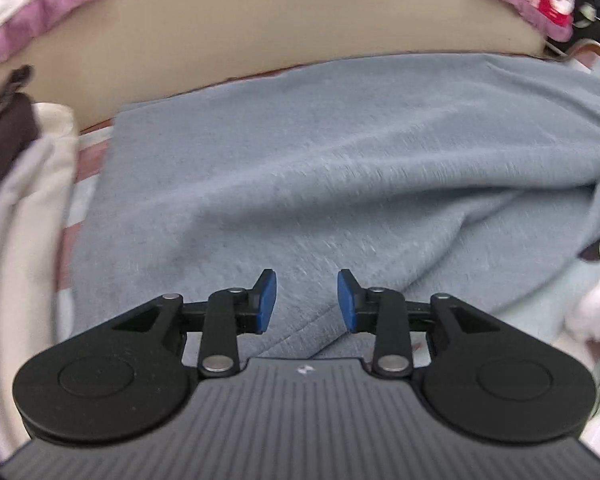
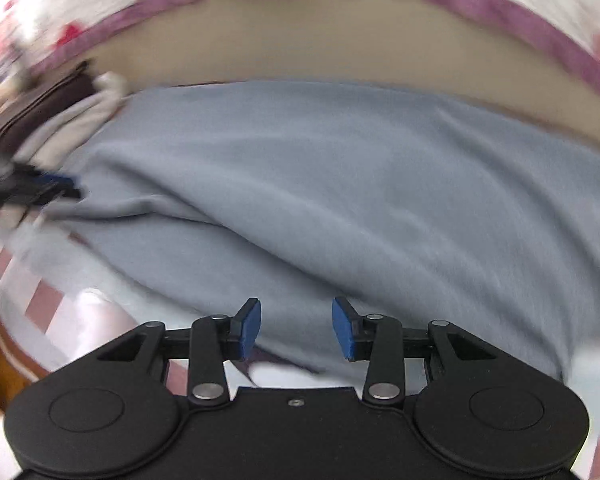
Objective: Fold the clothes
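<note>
Grey garment [image 1: 340,168] lies below both parted, empty jaws (blurred).

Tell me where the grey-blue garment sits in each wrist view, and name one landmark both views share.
Left wrist: the grey-blue garment fills the centre and right, ahead of the gripper.
Right wrist: the grey-blue garment spans the centre and right, creased diagonally.
Shared landmark: the purple-edged quilt along the top.
</note>
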The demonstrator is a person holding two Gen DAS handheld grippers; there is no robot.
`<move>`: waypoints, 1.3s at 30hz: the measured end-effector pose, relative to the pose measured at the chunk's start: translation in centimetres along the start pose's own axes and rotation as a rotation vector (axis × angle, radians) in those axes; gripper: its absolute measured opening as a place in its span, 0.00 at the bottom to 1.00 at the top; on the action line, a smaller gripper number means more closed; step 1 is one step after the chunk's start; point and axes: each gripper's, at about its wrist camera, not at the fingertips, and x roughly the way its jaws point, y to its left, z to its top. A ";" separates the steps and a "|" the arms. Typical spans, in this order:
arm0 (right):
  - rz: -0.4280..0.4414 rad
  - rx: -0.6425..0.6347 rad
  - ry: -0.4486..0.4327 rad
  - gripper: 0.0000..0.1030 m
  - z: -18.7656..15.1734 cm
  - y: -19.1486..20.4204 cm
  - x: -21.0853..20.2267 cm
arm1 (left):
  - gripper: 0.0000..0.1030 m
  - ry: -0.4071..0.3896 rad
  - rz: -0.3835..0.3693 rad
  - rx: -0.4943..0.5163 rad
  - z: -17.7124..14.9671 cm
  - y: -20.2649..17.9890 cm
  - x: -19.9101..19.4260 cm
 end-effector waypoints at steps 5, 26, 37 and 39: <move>-0.166 -0.344 0.046 0.48 1.5 2.8 4.7 | 0.45 0.005 -0.008 0.079 -1.0 0.0 1.5; 0.083 0.329 0.023 0.30 3.7 -9.3 5.5 | 0.03 -0.131 -0.034 0.089 -0.6 -1.7 -0.3; -0.365 -0.270 0.120 0.61 -4.8 -4.1 0.6 | 0.03 -0.057 0.050 0.149 -2.9 -2.6 -2.7; -0.424 -0.275 0.076 0.67 -5.1 -4.4 1.1 | 0.03 -0.048 0.050 0.124 -2.7 -2.3 -2.4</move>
